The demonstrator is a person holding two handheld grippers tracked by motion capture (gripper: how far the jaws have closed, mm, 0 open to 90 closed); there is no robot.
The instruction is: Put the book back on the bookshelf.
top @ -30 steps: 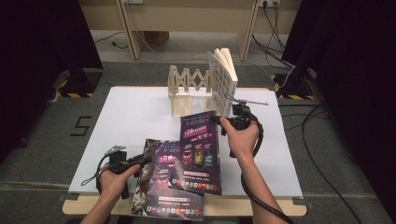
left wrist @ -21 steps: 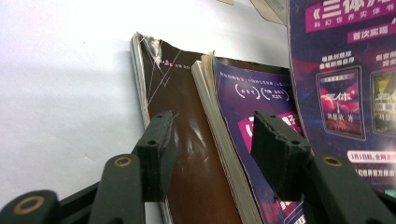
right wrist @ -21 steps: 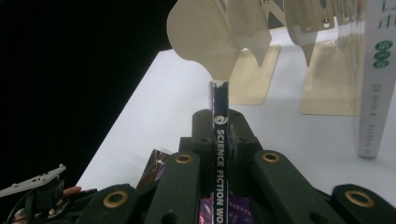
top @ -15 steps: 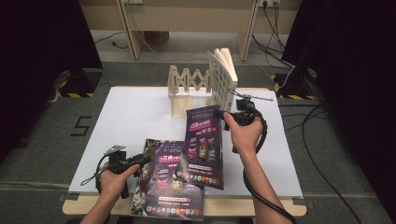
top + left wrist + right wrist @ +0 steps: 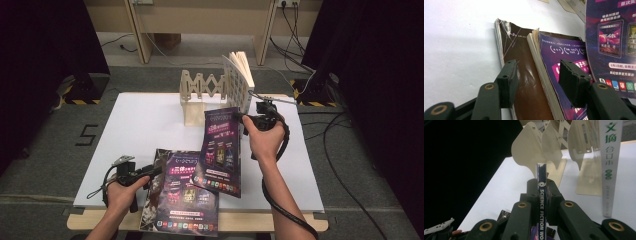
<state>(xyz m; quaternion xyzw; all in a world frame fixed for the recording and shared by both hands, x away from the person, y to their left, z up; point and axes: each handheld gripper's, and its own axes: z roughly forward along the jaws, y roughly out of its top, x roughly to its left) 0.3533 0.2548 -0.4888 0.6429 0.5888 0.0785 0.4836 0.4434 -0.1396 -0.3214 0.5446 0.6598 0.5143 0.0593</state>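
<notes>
Magazine hangs lifted by its spine in my right claw, clamped tight beside the book rack; my left claw sits apart over magazines on the counter.

The lifted magazine has a dark purple cover printed with small book pictures and a row of coloured icons; its narrow spine reads "SCIENCE FICTION". It hangs tilted above the bench, its lower edge overlapping the stacked magazines, which lie flat at its 7 o'clock, similar purple cover up.
</notes>
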